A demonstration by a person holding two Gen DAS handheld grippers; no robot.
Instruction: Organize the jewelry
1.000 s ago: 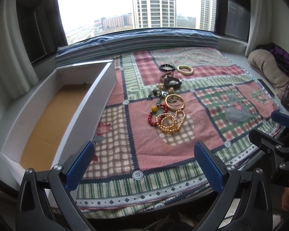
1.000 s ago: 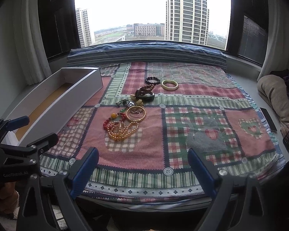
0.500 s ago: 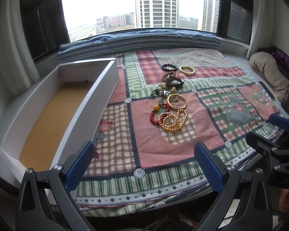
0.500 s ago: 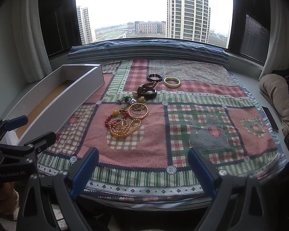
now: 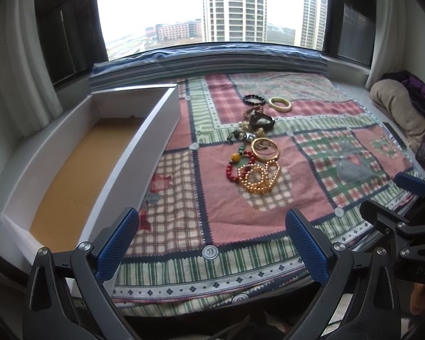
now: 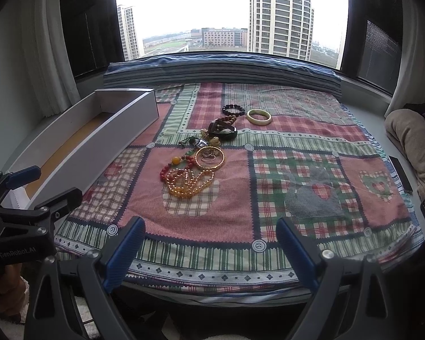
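At the near edge of the patchwork cloth, the left gripper hangs with its blue-padded fingers spread wide and nothing between them. The right gripper hovers over the same edge, further to the right, its fingers equally wide apart and empty. Each gripper shows in the other's view at the side of the frame, and a bit of a hand shows behind the left one.

Out ahead of both, near the middle of the cloth, the jewelry lies in a loose line running away from the grippers. Nearest is a coiled strand of amber beads, touching a red bead string on its left side. Just beyond sits a gold bangle with small rings inside it. Further on lies a tangle of small charms, then a dark chunky piece with brown beads against it. At the far end a dark bead bracelet and a cream bangle lie side by side, just apart.

To the left of the cloth, a long white box with a brown cardboard floor stands open, its long wall running along the cloth's edge. It holds no jewelry. A folded striped blanket lies across the far end beneath the window.
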